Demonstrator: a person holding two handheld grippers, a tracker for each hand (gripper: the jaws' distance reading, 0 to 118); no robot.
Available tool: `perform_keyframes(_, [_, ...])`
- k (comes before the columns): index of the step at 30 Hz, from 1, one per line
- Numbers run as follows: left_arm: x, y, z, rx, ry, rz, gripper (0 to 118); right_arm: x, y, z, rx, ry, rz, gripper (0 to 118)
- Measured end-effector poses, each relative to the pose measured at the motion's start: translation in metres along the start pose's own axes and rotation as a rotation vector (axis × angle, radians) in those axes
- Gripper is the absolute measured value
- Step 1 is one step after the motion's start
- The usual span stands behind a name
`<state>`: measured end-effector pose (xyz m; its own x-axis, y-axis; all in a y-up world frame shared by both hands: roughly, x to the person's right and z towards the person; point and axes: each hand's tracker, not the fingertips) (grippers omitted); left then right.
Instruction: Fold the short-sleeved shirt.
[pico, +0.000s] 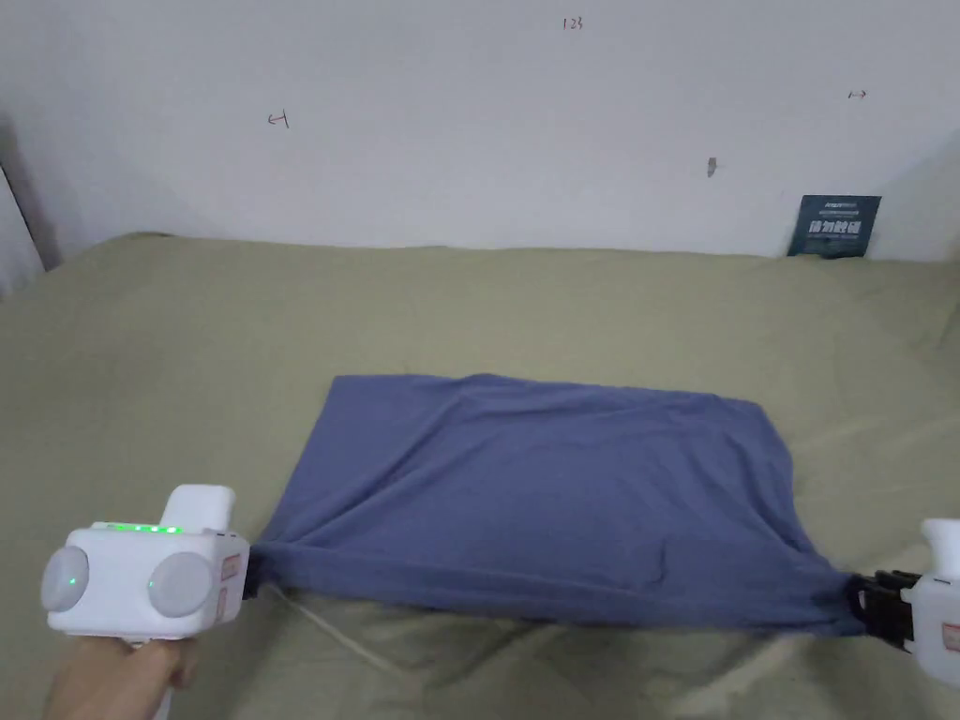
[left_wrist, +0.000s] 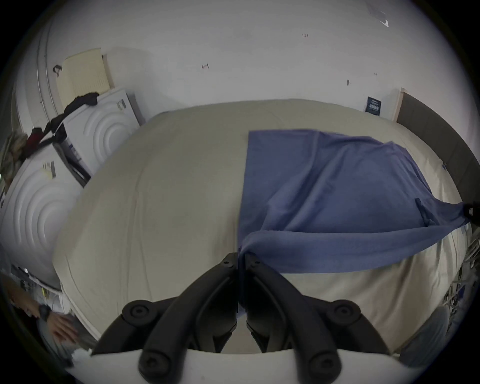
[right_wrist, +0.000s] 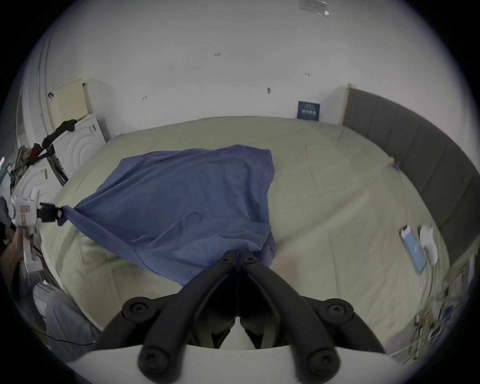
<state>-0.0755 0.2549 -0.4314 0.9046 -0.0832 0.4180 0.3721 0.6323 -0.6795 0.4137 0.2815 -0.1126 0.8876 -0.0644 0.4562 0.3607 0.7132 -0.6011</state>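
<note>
Across the middle of the bed, one blue shirt (pico: 553, 487) is lying with its far edge flat on the olive sheet (pico: 187, 356) and its near edge lifting off the sheet, stretched taut between two grippers. At the near left corner the left gripper (pico: 251, 567) is pinching the cloth, its jaws closing together on a gathered point of fabric, as the left gripper view is showing close up (left_wrist: 241, 259). At the near right corner the right gripper (pico: 867, 600) is clamping the other end, jaws likewise pressing together on the shirt (right_wrist: 240, 256). One hand (pico: 112, 680) is gripping the left tool's handle.

From the right gripper view, the left gripper (right_wrist: 52, 214) is appearing farther off, with cloth bunching at its tip; that view is also showing one phone (right_wrist: 413, 246) and a white item beside it lying near the bed's right edge, well apart from the shirt. A grey padded headboard (right_wrist: 415, 161) is running along the right side. From the left gripper view, two white appliances (left_wrist: 98, 130) are standing left of the bed with dark clothing draped over them.

Behind the bed a white wall (pico: 469, 122) is rising, with one small dark card (pico: 832, 225) leaning against it.
</note>
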Motion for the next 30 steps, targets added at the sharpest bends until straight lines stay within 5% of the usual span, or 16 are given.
perform_keyframes(13, [-0.009,-0.066,0.031,-0.02,-0.053,0.035,0,0.011,-0.068,0.025,-0.058,0.003,-0.046,3])
perform_keyframes(15, [-0.007,-0.067,0.034,-0.01,-0.063,0.061,7,0.007,-0.066,0.026,-0.057,0.003,-0.057,10])
perform_keyframes(16, [-0.008,-0.067,0.036,-0.002,-0.076,0.076,28,0.006,-0.066,0.028,-0.049,0.006,-0.056,32])
perform_keyframes(17, [-0.008,-0.067,0.038,0.003,-0.077,0.082,90,0.004,-0.064,0.029,-0.032,-0.011,-0.048,85])
perform_keyframes(18, [-0.008,-0.068,0.039,0.011,-0.069,0.081,118,0.004,-0.062,0.031,-0.023,-0.017,-0.043,114])
perform_keyframes(20, [-0.01,-0.068,0.051,0.144,-0.1,0.105,117,0.004,-0.063,0.036,0.025,0.017,-0.056,118])
perform_keyframes(28, [-0.006,-0.077,0.078,0.147,-0.057,0.093,115,-0.012,-0.063,0.05,0.077,-0.015,-0.033,118])
perform_keyframes(29, [-0.005,-0.078,0.083,0.156,-0.056,0.084,113,-0.015,-0.064,0.054,0.086,-0.005,-0.025,115])
perform_keyframes(30, [-0.004,-0.08,0.089,0.178,-0.055,0.08,103,-0.019,-0.065,0.059,0.108,0.002,-0.015,100])
